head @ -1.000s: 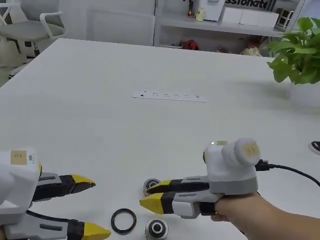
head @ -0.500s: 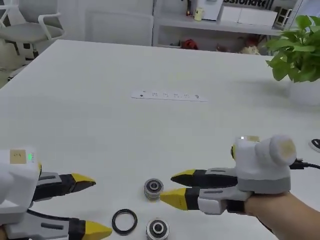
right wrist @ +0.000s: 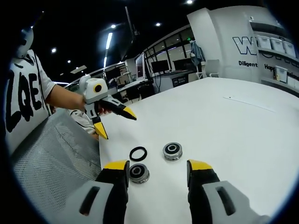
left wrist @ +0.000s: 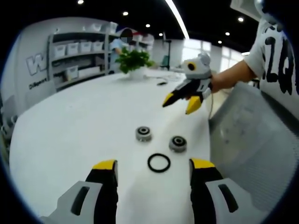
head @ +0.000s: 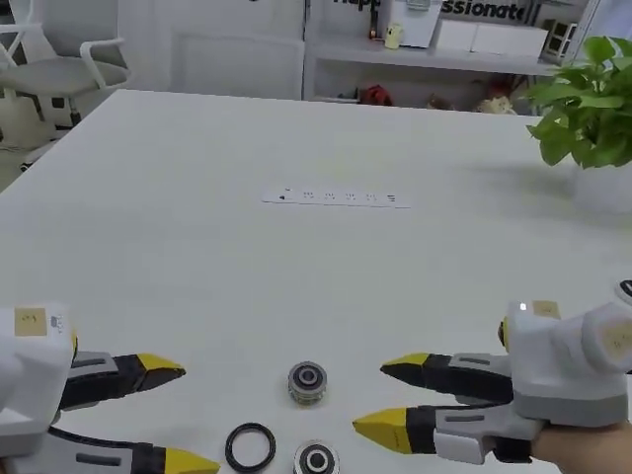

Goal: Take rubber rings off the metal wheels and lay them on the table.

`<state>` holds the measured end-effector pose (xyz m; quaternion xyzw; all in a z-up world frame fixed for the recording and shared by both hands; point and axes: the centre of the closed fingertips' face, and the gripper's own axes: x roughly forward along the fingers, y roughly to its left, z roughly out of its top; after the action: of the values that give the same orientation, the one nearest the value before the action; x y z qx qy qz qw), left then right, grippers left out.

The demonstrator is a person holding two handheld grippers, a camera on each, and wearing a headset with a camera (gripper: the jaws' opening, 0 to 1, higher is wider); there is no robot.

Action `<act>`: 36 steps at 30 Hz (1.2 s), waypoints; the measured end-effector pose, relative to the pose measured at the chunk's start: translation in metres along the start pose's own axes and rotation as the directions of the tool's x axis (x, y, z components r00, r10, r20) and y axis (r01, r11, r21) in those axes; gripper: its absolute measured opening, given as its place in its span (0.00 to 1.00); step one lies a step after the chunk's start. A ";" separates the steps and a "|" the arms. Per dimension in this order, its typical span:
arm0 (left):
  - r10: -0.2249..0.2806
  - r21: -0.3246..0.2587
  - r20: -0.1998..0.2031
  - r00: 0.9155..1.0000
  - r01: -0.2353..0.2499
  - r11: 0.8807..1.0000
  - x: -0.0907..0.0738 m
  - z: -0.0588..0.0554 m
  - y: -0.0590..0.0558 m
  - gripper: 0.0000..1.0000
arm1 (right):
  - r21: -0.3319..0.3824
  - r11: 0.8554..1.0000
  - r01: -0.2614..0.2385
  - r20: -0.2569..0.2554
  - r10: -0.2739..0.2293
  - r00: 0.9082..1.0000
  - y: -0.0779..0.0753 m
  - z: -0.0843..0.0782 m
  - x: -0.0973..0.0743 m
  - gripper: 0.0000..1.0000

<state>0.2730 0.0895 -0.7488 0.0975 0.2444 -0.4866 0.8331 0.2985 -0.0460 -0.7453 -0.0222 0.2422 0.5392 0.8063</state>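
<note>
Two small metal wheels stand on the white table (head: 197, 247): one upright (head: 307, 381) and one near the front edge (head: 316, 459). A loose black rubber ring (head: 250, 446) lies flat just left of the nearer wheel. My left gripper (head: 178, 415) is open at the bottom left, its jaws pointing at the ring (left wrist: 159, 154) and both wheels (left wrist: 143, 133) (left wrist: 177, 143). Open as well, my right gripper (head: 387, 398) sits a short way right of the wheels, touching nothing. The right gripper view has the ring (right wrist: 131, 154) and wheels (right wrist: 172, 150) (right wrist: 138, 172) just beyond its jaws.
A white power strip (head: 336, 197) lies mid-table. A potted plant (head: 588, 99) stands at the far right, and a small black object (head: 624, 288) lies at the right edge. A chair (head: 59, 59) and shelves stand beyond the table. A mesh chair back (right wrist: 51, 158) is close behind me.
My right gripper has drawn back to the right, away from the upright wheel, and stays open. The left gripper, the ring and both wheels have kept their places.
</note>
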 end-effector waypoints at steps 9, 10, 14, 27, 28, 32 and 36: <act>-0.002 0.006 -0.003 1.000 0.002 1.000 0.001 0.000 -0.003 0.64 | -0.017 0.999 0.041 -0.013 -0.041 0.999 -0.006 -0.011 -0.016 0.51; -0.003 0.007 -0.004 1.000 0.003 1.000 0.001 0.000 -0.003 0.64 | -0.020 0.999 0.043 -0.016 -0.044 0.999 -0.007 -0.012 -0.017 0.52; 0.001 0.007 -0.005 1.000 -0.001 1.000 0.000 -0.001 -0.003 0.64 | -0.031 0.998 0.053 -0.031 -0.054 0.998 -0.006 -0.020 -0.022 0.53; 0.006 0.008 -0.007 1.000 -0.006 1.000 -0.002 -0.003 -0.006 0.65 | -0.044 0.997 0.058 -0.049 -0.060 0.997 -0.002 -0.029 -0.024 0.57; 0.006 0.008 -0.007 1.000 -0.006 1.000 -0.002 -0.002 -0.007 0.65 | -0.043 0.997 0.058 -0.049 -0.060 0.997 -0.001 -0.029 -0.024 0.57; 0.011 0.010 -0.006 1.000 -0.011 1.000 -0.003 -0.004 -0.009 0.65 | -0.050 0.997 0.058 -0.055 -0.061 0.997 0.001 -0.032 -0.024 0.57; 0.015 0.012 -0.007 1.000 -0.015 1.000 -0.004 -0.005 -0.011 0.65 | -0.055 0.997 0.060 -0.065 -0.063 0.996 0.004 -0.035 -0.025 0.59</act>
<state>0.2600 0.0891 -0.7504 0.1060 0.2440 -0.4813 0.8352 0.2748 -0.0769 -0.7650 -0.0691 0.2536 0.5193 0.8132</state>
